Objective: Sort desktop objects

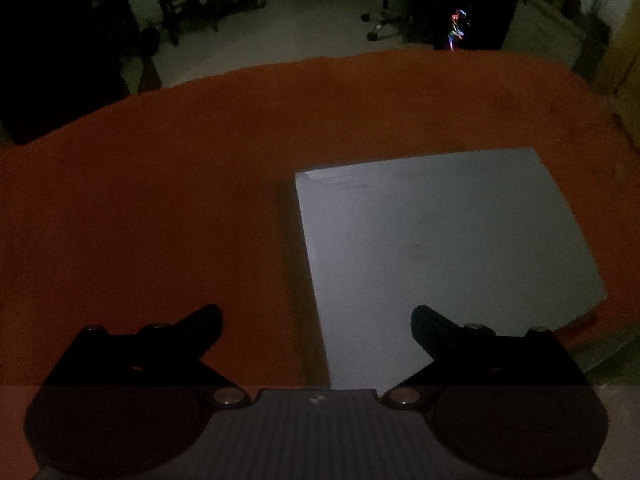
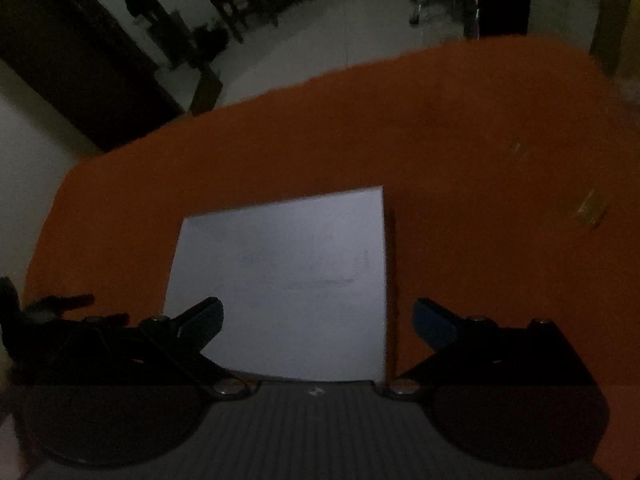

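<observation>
The white box (image 2: pixel 288 284) lies just ahead of the right hand-held gripper (image 2: pixel 318 320), nearer than the left hand-held gripper (image 1: pixel 316 328); both are released and empty.

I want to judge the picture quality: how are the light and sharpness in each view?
Left wrist view: very dim, the white sheet brightest, orange table grainy, room curved by fisheye. Right wrist view: equally dark, soft from blur, small yellowish object too smeared to identify.
</observation>
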### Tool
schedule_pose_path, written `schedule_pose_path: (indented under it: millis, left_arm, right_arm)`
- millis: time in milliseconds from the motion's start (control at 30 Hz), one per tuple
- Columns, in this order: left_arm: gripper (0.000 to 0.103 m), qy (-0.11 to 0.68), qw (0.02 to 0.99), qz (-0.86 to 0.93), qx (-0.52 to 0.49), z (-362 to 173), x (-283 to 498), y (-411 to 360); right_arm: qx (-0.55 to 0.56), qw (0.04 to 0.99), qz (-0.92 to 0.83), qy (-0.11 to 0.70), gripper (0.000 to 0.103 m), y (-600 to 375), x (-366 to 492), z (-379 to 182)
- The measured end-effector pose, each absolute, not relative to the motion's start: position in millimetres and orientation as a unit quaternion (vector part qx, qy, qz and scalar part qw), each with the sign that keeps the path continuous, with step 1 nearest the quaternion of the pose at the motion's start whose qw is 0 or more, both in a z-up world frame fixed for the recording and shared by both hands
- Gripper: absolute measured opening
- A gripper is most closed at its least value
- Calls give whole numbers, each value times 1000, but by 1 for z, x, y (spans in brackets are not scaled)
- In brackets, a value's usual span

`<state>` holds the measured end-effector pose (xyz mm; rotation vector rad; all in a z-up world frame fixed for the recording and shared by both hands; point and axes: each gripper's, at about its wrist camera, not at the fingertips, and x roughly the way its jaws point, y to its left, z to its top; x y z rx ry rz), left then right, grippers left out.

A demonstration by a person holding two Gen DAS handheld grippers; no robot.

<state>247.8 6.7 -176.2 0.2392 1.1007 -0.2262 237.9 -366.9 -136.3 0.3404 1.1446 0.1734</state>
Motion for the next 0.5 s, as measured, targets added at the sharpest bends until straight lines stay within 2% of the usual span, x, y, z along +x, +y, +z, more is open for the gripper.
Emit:
schedule_pose_path:
  millis: [133, 300, 500]
  left_arm:
    - [102, 523, 833, -113, 145, -191, 257, -2]
    - [102, 541, 829, -73, 120, -205, 274, -4]
    - [102, 531, 830, -94, 144, -229, 288, -16]
  right_arm:
    - [145, 820, 85, 547, 103, -359, 257, -168]
    - [118, 821, 94, 550, 103, -342, 272, -215]
    - [116, 825, 114, 541, 103, -325, 273, -262]
